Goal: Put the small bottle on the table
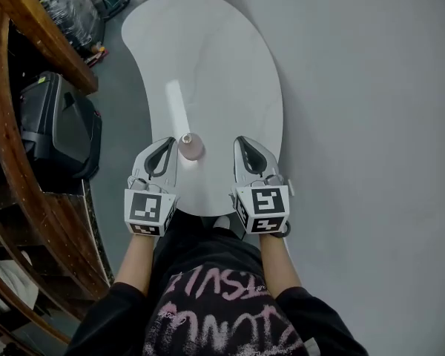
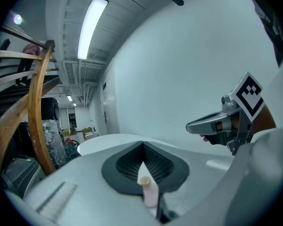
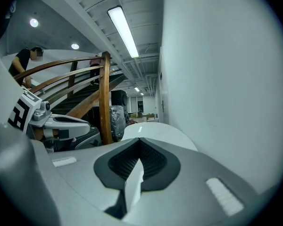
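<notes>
A small pale pink bottle (image 1: 190, 147) stands upright on the white kidney-shaped table (image 1: 208, 65), near its front end. My left gripper (image 1: 167, 142) hovers just left of it, its jaws together, with nothing held. In the left gripper view the bottle (image 2: 149, 191) shows small through the slit between the closed jaws of that gripper (image 2: 142, 145). My right gripper (image 1: 242, 140) hangs level with the left one, a little to the right of the bottle, shut and empty. In its own view that gripper (image 3: 140, 141) points along the table.
A curved wooden handrail (image 1: 37, 28) and a black case (image 1: 55, 128) lie left of the table. A plain grey wall (image 1: 371, 124) runs close along its right side. Plastic-wrapped goods (image 1: 67, 6) sit beyond the far end. A person (image 3: 23, 62) stands on the stairs.
</notes>
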A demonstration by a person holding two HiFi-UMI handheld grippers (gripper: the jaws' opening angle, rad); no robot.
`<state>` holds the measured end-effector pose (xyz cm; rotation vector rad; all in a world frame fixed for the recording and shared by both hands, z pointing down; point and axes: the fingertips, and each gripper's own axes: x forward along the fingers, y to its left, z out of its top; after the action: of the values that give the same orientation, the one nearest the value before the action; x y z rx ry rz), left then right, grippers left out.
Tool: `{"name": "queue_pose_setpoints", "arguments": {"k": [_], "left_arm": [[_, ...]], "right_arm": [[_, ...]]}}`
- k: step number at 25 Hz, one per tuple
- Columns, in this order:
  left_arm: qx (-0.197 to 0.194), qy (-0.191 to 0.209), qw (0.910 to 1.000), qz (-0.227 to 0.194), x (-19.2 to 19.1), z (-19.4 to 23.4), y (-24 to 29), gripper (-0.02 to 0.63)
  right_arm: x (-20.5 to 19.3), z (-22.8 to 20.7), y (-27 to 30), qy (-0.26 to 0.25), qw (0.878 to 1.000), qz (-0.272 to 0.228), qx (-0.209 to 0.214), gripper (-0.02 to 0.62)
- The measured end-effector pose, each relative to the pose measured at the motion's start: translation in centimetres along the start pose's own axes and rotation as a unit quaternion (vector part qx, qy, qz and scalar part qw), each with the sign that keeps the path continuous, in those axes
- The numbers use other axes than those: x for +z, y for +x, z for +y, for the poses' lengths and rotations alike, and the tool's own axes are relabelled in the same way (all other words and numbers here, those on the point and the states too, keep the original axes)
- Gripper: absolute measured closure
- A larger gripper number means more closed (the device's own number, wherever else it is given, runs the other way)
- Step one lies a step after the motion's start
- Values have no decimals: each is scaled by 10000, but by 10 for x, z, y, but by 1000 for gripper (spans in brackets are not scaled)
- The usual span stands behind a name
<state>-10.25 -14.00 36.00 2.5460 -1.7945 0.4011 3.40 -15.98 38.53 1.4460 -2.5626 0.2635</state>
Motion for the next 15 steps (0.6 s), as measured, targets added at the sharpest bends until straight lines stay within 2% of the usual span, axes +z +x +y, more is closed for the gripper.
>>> {"name": "queue_pose_setpoints", "arguments": {"k": [15], "left_arm": [[80,122,9994,-316,18,-2,-18,606]], "right_arm": [[24,8,-14,-204,9992,-352,60,581]]}}
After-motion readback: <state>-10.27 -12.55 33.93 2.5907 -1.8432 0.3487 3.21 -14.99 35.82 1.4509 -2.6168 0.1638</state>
